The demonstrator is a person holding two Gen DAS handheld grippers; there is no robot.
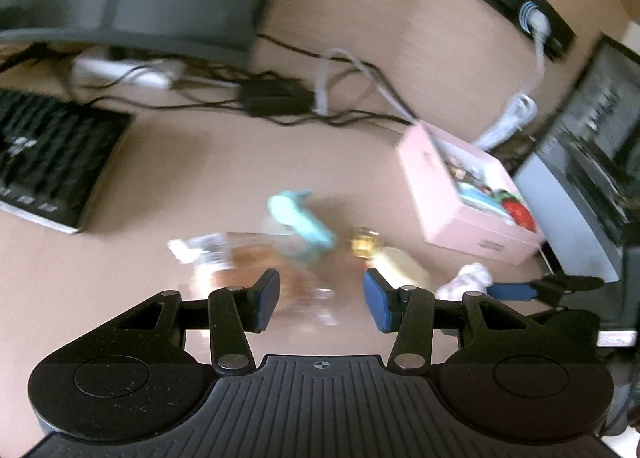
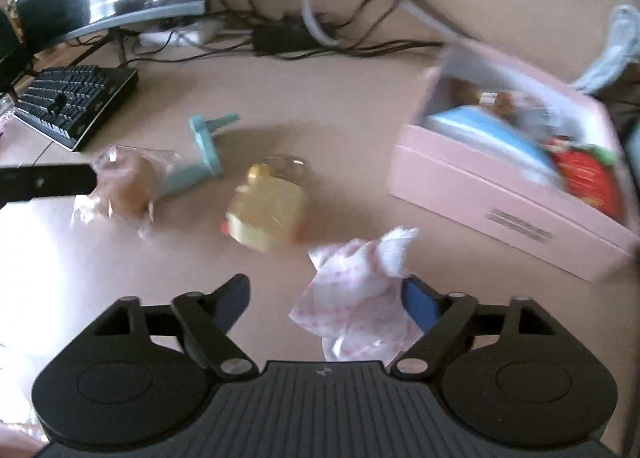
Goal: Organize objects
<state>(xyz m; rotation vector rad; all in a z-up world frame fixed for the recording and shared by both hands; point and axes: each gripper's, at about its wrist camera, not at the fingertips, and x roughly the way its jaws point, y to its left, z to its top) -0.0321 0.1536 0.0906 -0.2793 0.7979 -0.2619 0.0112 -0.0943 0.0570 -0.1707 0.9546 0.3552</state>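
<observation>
On a tan desk [image 2: 340, 106] four loose things wait near a pink box [image 2: 500, 202] that stands open at the right and already holds packets. The right gripper [image 2: 324, 298] is spread wide, and a crumpled white-and-pink wrapper [image 2: 360, 290] sits between its fingers, lying against the right finger [image 2: 418, 304] and well clear of the left one; it is not yet pinched. This wrapper looks very light and soft, so it should crush rather than resist, and a grip across its bunched middle seems safer than one on a loose corner, which could tear or slip out. Further off, a yellow bottle [image 2: 266, 214] lies on its side in the middle of the desk; it seems stiff and smooth, best taken across its flat body. To the left lie a bun in clear plastic [image 2: 124, 182] and a teal plastic holder [image 2: 206, 142], touching or nearly so. The left gripper [image 1: 320, 294] is also wide and holds nothing, hovering over the bun, which looks soft with slippery film. A keyboard [image 2: 72, 98] lies far left; both views are blurred.
</observation>
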